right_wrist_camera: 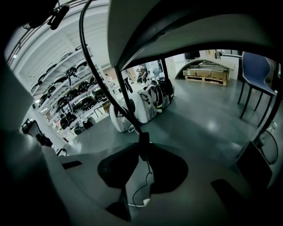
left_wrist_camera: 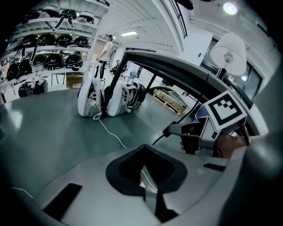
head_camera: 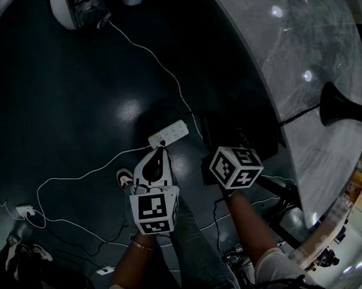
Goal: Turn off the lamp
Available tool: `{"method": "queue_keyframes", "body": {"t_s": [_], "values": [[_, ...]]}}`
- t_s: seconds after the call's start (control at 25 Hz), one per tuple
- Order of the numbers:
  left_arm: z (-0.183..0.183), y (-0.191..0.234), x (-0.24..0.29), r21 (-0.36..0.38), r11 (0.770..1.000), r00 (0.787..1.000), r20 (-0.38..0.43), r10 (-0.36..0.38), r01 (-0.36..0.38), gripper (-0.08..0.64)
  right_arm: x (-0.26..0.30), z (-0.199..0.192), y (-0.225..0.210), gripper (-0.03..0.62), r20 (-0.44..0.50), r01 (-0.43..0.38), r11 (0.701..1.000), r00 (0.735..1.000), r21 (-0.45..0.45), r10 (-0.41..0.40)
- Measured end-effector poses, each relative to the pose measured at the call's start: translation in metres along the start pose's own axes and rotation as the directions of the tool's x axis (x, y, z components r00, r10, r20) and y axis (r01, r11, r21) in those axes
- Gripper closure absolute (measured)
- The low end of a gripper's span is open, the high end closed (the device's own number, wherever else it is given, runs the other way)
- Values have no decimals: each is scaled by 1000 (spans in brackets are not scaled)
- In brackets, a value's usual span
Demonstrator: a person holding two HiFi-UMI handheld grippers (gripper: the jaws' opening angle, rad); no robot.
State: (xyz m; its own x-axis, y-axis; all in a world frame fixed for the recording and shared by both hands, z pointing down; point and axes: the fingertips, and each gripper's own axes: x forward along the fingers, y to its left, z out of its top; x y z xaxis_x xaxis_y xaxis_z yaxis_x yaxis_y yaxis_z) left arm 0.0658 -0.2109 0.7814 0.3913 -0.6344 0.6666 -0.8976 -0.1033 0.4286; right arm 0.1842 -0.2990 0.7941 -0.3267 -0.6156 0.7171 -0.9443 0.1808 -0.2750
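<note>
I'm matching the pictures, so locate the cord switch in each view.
Left gripper view: switch right of centre, held by the right gripper.
Right gripper view: centre, between the jaws.
Head view: not visible.
Shared landmark: the white bags on the floor, with the white cable running from them.

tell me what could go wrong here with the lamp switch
The switch hangs free on its cord between the right gripper's jaws, so it may twist or slip out instead of clicking. A pull on that cord could drag the lamp, which stands near the table edge. Floor cables by the shoe could snag.
</note>
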Motion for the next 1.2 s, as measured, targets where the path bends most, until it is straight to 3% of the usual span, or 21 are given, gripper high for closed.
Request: {"method": "queue_keyframes", "body": {"t_s": [0.72,1.08,1.2], "values": [[-2,1,-19,24,1000,1000,19,8,-8,566,-9,-3,12,486,22,-25,1000,999,10,25],[-1,4,-54,44,999,999,52,5,-7,566,-46,-10,21,488,69,43,999,997,11,-44],[0,3,-71,62,998,998,58,-3,-1,566,-65,-9,29,515,89,69,997,994,18,-70]]}}
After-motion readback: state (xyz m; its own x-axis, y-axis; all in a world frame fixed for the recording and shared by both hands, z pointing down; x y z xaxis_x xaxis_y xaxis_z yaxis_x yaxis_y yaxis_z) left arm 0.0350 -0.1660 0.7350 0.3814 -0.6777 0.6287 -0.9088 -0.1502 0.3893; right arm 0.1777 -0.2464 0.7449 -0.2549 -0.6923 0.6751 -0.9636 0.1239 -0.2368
